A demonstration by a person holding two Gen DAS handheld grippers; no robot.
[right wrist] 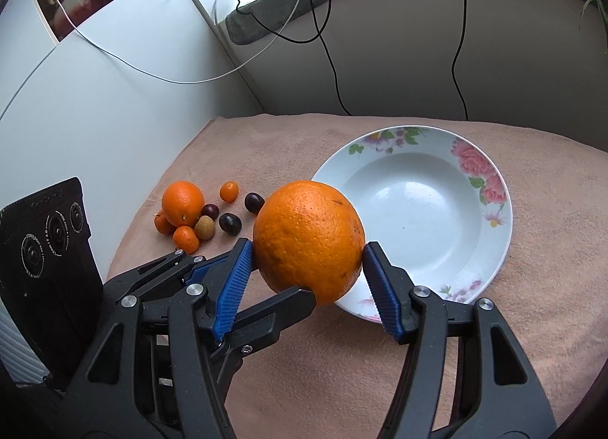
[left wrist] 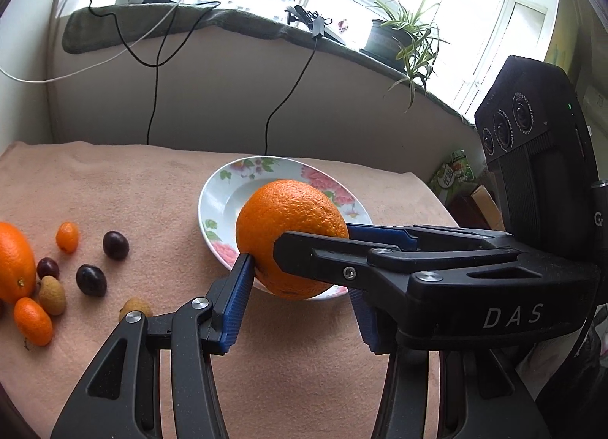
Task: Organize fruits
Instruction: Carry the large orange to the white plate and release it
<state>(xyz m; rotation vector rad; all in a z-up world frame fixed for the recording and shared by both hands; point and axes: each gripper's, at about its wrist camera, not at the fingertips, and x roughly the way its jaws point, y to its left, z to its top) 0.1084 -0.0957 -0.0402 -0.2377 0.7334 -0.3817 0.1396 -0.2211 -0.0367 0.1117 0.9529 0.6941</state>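
**Here, two grippers on one orange**

Nearest, the left gripper (left wrist: 300,298) and right gripper (right wrist: 307,268) both clamp the large orange (right wrist: 308,239), held above the near rim of the floral plate (right wrist: 490,249). Farther left, small fruits (right wrist: 197,211) lie clustered on the pink cloth (right wrist: 266,142).

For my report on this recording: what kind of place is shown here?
Probably a room in a home: a potted green plant stands on the cloth-covered windowsill, and a white floral ceramic plate sits on a pink towel-covered table.
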